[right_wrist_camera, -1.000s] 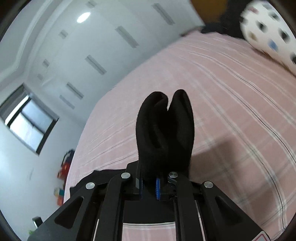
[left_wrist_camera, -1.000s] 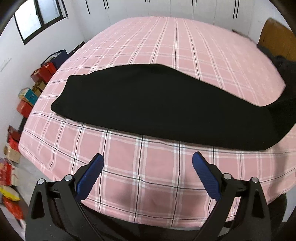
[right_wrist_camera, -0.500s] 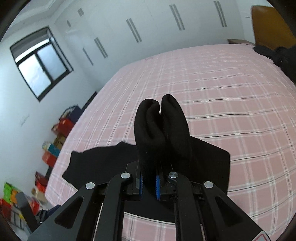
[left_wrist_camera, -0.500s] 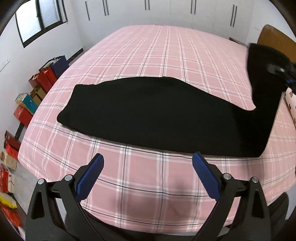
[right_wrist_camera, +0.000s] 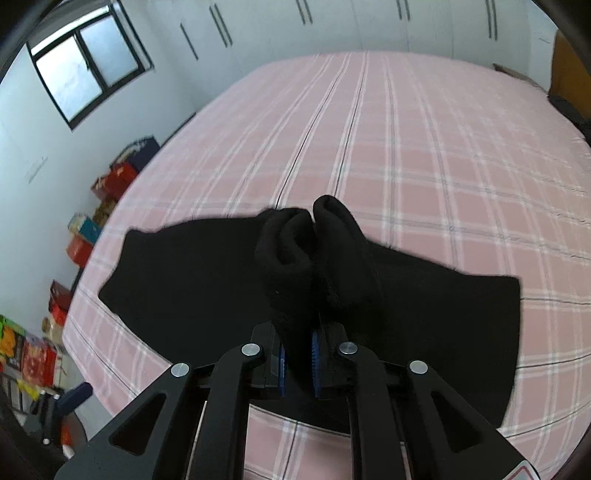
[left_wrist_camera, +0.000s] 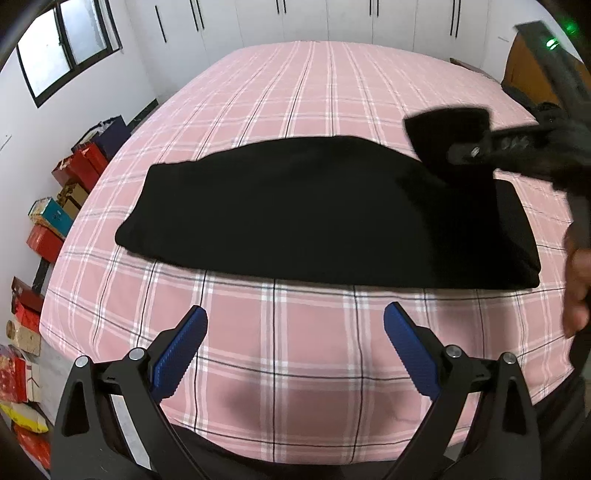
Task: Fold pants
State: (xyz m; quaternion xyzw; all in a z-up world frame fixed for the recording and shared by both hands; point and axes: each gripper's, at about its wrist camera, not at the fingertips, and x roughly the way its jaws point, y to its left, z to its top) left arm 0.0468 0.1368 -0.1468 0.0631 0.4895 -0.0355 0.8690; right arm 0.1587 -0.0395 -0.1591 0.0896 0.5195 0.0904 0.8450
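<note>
Lying across the pink plaid bed (left_wrist_camera: 314, 92), the black pants (left_wrist_camera: 295, 214) stretch from left to right, flat on the sheet for most of their length. Their left end sits near the bed's left edge, above the floor with coloured boxes (left_wrist_camera: 48, 221) stacked along the wall.

Right gripper (right_wrist_camera: 297, 354): fingers pressed together on a bunch of the pants fabric, w/ only a thin gap between the blue pads (right_wrist_camera: 316, 354). The pinched cloth stands up in two rounded folds in front of the jaws, above the flat part of the pants. In the left wrist view the same gripper (left_wrist_camera: 476, 149) comes in from the right side, blurred, and it holds one end of the pants lifted over the part that lies on the bed. A bare hand (left_wrist_camera: 578, 280) shows at the right edge of that view, also blurred.

Left gripper (left_wrist_camera: 293, 354): fingers spread wide, nothing between them. It hangs over the near part of the bed, just in front of the pants' near edge, not touching the cloth. Its blue pads (left_wrist_camera: 181, 354) point toward the pants.

Behind the bed are white wardrobe doors (left_wrist_camera: 332, 18), and a window (left_wrist_camera: 59, 48) is on the left wall. A brown headboard (left_wrist_camera: 528, 74) stands at the far right, w/ some dark item beside it; I cannot tell what it is.
</note>
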